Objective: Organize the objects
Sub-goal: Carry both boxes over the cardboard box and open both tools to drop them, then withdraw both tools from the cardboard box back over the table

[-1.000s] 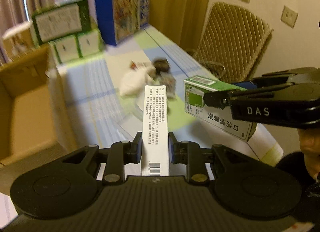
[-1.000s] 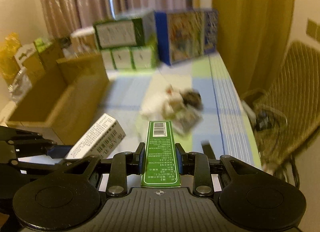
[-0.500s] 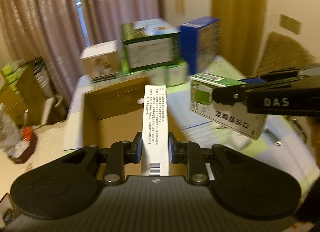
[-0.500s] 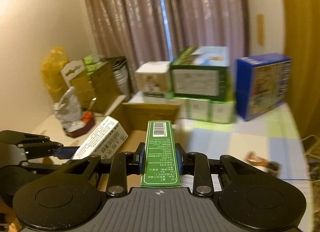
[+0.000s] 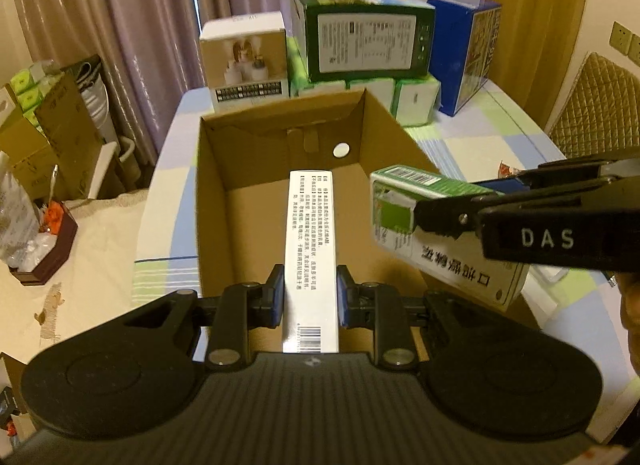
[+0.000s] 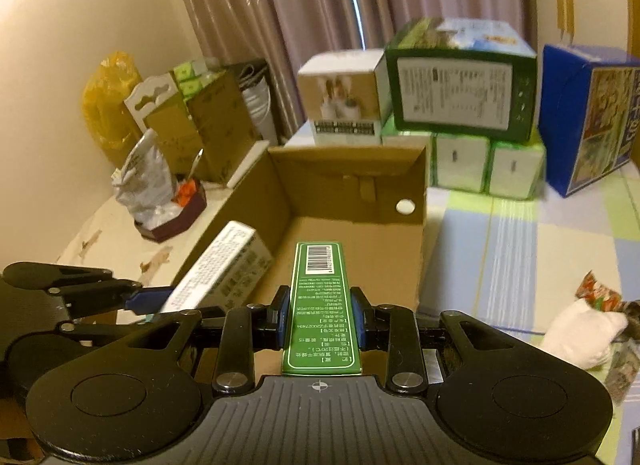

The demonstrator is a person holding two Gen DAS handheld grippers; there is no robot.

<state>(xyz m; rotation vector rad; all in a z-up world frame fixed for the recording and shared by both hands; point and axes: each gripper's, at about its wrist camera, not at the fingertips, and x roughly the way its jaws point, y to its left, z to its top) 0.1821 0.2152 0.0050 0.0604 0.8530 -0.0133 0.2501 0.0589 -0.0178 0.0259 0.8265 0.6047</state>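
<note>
While clamped, both claws swung | white carton (image 5: 310,249), green carton (image 6: 320,305) now over cardboard box (image 5: 212,201)

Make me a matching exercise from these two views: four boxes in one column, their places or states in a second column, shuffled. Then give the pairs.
Things
1. white box
2. green box
3. cardboard box
4. blue box

Places or states
A. open, on the table
B. held in the right gripper
C. standing at the table's far end
D. held in the left gripper

Pairs: 1-D, 2-B, 3-A, 4-C
</note>
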